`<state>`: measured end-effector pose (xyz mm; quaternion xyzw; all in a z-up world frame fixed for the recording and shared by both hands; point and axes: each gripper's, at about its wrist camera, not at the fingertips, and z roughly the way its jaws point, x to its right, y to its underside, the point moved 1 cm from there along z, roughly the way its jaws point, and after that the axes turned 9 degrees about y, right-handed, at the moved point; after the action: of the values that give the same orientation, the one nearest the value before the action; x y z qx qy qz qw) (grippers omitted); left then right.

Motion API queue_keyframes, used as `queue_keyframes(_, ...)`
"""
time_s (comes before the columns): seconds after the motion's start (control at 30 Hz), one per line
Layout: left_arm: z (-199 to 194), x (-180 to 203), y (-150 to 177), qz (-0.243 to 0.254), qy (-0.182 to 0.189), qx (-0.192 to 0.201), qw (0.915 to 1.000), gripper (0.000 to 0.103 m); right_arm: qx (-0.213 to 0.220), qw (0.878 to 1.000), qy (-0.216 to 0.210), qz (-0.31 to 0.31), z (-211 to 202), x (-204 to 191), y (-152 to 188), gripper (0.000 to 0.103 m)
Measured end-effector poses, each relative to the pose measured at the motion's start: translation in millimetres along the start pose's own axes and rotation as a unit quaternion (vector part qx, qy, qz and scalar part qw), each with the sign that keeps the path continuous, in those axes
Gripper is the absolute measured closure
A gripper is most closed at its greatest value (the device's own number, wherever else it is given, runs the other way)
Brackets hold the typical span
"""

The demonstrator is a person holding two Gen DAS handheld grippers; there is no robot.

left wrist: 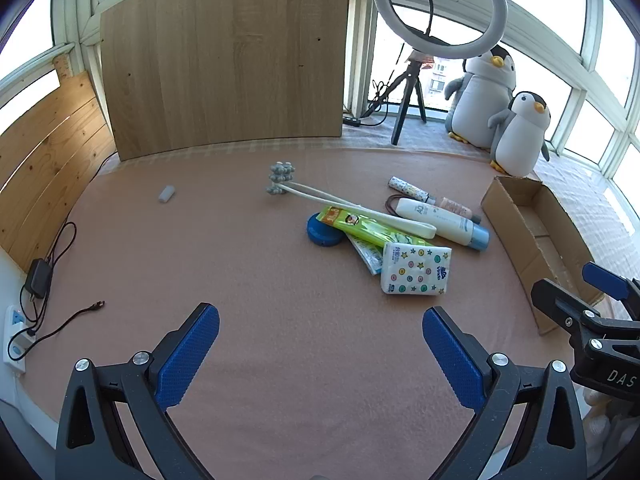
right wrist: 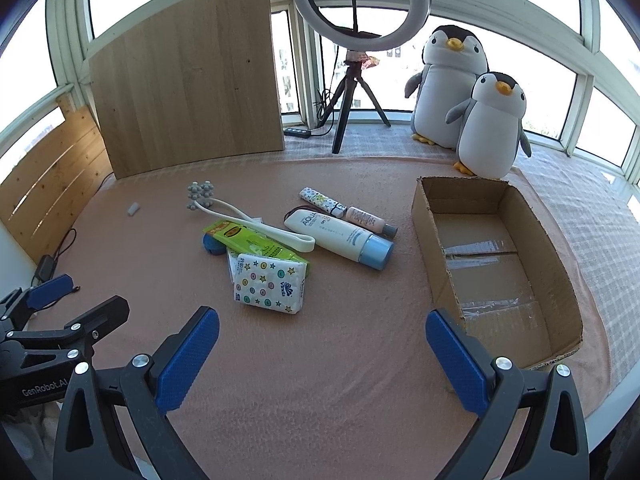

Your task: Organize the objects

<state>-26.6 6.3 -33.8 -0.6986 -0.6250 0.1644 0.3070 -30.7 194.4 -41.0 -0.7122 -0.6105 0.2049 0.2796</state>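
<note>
A pile of items lies mid-table on the pink cloth: a star-patterned tissue pack (left wrist: 416,269) (right wrist: 270,278), a green packet (left wrist: 362,225) (right wrist: 256,242), a blue round disc (left wrist: 322,233) (right wrist: 211,246), a white massager with grey knobs (left wrist: 352,206) (right wrist: 248,218), a white AQUA tube with blue cap (left wrist: 442,222) (right wrist: 340,238), a patterned stick (left wrist: 410,189) (right wrist: 322,200) and a small pink bottle (right wrist: 370,220). An empty cardboard box (right wrist: 560,276) (left wrist: 512,216) stands to the right. My left gripper (left wrist: 320,354) and right gripper (right wrist: 322,356) hover open near the front edge, holding nothing.
A wooden board (left wrist: 224,56) leans at the back, with slats (left wrist: 44,160) on the left. A ring light on a tripod (right wrist: 360,12) and two penguin plushes (right wrist: 476,104) stand behind. A small grey piece (left wrist: 166,193) lies far left. Cables and a power strip (left wrist: 16,340) run along the left edge.
</note>
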Motion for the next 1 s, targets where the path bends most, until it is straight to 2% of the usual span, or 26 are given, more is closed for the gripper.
queue_keyframes(1.0,11.0,-1.8,-6.9,-0.001,0.001,-0.003,1.0000,0.000,-0.011,1.000,0.000,0.003,10.4,-0.5,-2.5,0.001)
